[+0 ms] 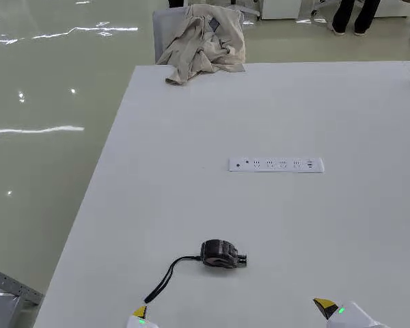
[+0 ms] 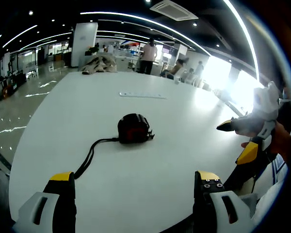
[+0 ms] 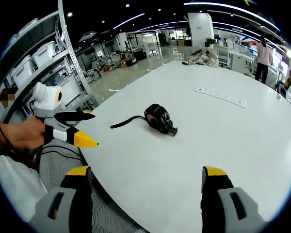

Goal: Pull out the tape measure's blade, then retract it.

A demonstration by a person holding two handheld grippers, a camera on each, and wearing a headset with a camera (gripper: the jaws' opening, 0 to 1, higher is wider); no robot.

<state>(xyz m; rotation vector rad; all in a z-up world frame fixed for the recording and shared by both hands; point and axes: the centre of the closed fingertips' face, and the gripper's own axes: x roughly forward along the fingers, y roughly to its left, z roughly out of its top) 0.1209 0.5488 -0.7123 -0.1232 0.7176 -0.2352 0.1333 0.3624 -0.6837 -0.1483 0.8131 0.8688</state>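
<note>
Your white table (image 1: 191, 137) runs from the bottom of the head view up to its upper third, with glossy floor along the left of the frame. At the top centre a pale cloth (image 1: 205, 41) is bunched over a grey chair (image 1: 159, 31) at the table's far edge. A white power strip (image 1: 276, 165) lies flat at mid-frame, a little right of centre.

Your left gripper (image 2: 134, 177) has its two yellow-tipped jaws spread wide apart at the bottom of its own view, holding nothing. Your right gripper (image 3: 146, 171) shows the same in its view: jaws wide apart, nothing between them. In the head view one tip of each pokes up from the bottom edge, left of centre and at lower right.

The tape measure (image 1: 219, 253) lies on the table in the lower centre of the head view, between and above those two tips, touching neither. Its blade is inside the case, with the end hook at the case's right side. Its black strap (image 1: 167, 277) trails toward the lower left.
</note>
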